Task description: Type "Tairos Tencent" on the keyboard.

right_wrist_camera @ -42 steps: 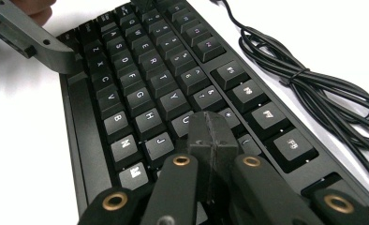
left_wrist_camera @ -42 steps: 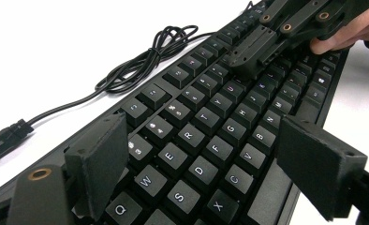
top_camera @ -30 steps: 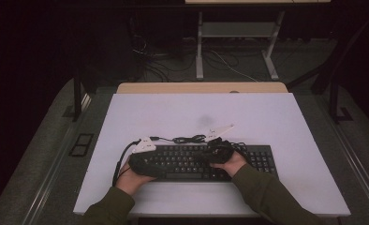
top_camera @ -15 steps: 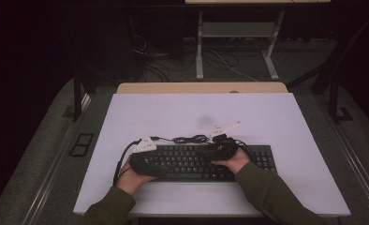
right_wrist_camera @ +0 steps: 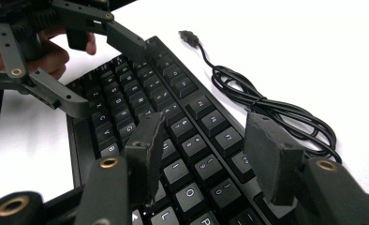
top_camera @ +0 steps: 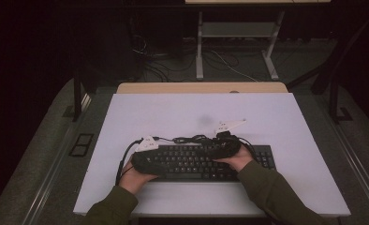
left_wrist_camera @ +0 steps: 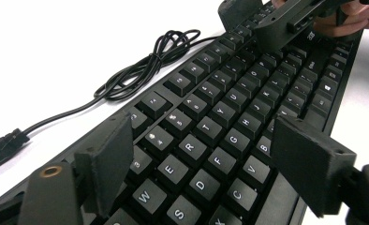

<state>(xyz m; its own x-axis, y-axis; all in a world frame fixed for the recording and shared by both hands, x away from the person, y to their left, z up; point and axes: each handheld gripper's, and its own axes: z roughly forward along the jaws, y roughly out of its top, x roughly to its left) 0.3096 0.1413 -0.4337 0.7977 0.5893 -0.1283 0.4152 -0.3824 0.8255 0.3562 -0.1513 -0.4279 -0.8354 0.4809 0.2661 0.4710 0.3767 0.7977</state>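
Two tongs hovered over one black keyboard (top_camera: 206,161), which lay flat on the near half of the white tabletop (top_camera: 276,122), its long side running across in front of the person. In the high view the left tongs (top_camera: 147,157) sat over the keyboard's left end and the right tongs (top_camera: 227,146) over its middle, each held by a hand coming in from a green sleeve (top_camera: 271,194). In the left gripper view the left tongs (left_wrist_camera: 201,157) stood apart above the letter keys, with nothing pinched between the jaws, having just narrowed a little. In the right gripper view the right tongs (right_wrist_camera: 203,147) had just been opening and stood apart over the upper rows of keys, gripping nothing. The keyboard's black cable (right_wrist_camera: 262,105) lay in a loose coil on the tabletop just behind the keyboard, its USB plug (right_wrist_camera: 188,35) resting free on the white surface.
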